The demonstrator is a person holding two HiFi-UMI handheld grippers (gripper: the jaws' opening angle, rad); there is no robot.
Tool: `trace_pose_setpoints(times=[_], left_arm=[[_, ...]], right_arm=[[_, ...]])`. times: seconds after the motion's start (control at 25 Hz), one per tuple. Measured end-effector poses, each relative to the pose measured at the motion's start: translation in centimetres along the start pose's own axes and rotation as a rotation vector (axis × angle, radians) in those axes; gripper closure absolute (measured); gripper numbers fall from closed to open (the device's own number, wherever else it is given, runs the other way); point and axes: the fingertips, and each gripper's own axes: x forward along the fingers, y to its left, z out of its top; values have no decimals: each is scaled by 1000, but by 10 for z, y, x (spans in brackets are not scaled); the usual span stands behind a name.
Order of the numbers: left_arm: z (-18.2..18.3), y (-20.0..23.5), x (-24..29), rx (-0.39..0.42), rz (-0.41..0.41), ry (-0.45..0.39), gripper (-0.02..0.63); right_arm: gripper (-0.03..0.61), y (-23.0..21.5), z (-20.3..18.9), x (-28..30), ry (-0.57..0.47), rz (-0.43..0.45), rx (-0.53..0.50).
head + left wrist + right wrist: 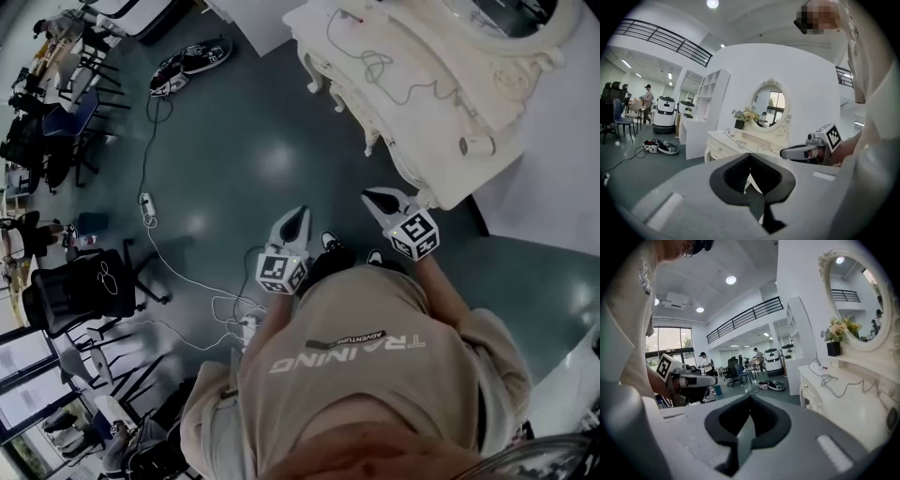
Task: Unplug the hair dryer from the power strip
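Note:
I stand on the floor in front of a white dressing table (441, 103). A thin cable (375, 66) snakes over its top to a small white power strip (349, 14) at the far end. The same cable (843, 385) and strip (816, 365) show in the right gripper view. A pale cylinder, perhaps the hair dryer's barrel (476, 145), lies at the table's near edge. My left gripper (300, 216) and right gripper (373, 198) hang side by side in the air short of the table. Both are shut and hold nothing.
A round mirror (769, 104) with flowers (745, 115) stands on the table. A second power strip (145, 204) with long cables lies on the floor at left. Office chairs (80, 286) and a floor device (192, 64) are further left, with people far back (647, 96).

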Motion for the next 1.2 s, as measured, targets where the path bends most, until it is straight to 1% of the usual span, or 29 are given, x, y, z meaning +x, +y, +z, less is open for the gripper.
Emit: trace_pose_setpoints(times=[0.12,0.24,0.32,0.44,0.52,0.6,0.72,0.8,0.88,1.0,1.2], left_arm=[[24,41,10,52,-40,-29,607],[34,82,24,93,-73,-44,607],[36,107,36,93,-76,-38,607],[45,130,45,83,-72,-36,607],[49,145,54,88,-69,-25,607],[42,161,67,72,-63,9,607],[41,177,93,60,-52,42,607],[56,185,115,77,-37,42,607],[76,193,138,85,-24,40,607],[103,202,183,93,-28,49,607],[127,219,265,51,2,46,607]], right_arm=[[575,-8,36,39,-43,-46,-6],[575,-19,61,74,-76,-94,-40],[575,-29,69,93,-90,-112,-24],[575,-39,69,112,-58,-117,10],[575,-52,69,130,-34,-111,23],[575,-65,71,151,-18,-97,25],[575,-91,82,180,-12,-69,-11],[575,-116,98,198,-28,-52,-10],[575,-142,115,213,-51,-30,13],[575,-185,138,234,-75,10,29],[575,-260,156,262,-61,48,8]])
